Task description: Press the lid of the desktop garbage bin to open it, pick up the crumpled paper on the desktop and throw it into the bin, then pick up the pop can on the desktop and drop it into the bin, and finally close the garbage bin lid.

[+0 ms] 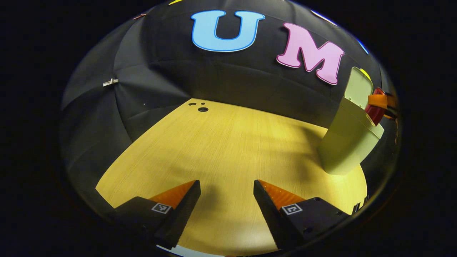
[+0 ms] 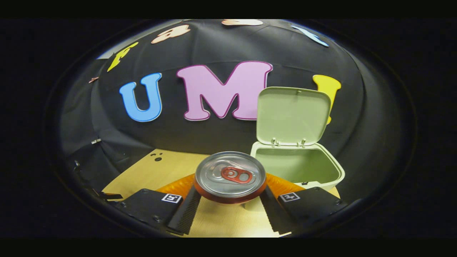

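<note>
In the right gripper view my right gripper [image 2: 230, 207] is shut on the pop can [image 2: 230, 176], whose silver top with a red tab faces the camera. The can hangs above the table, just before the pale green bin [image 2: 334, 178]. The bin's lid [image 2: 292, 116] stands upright and the inside looks hollow. In the left gripper view my left gripper [image 1: 226, 196] is open over bare wood with nothing between its fingers. Far right there, the bin [image 1: 348, 146] stands with its lid [image 1: 358, 87] up, and the red can [image 1: 375, 112] shows beside the bin's opening in the other gripper.
A light wooden table [image 1: 221, 142] carries everything, with small dark holes [image 1: 202, 109] near its far edge. Black cloth walls close the booth behind and to the left. The table's near right edge lies close to the bin.
</note>
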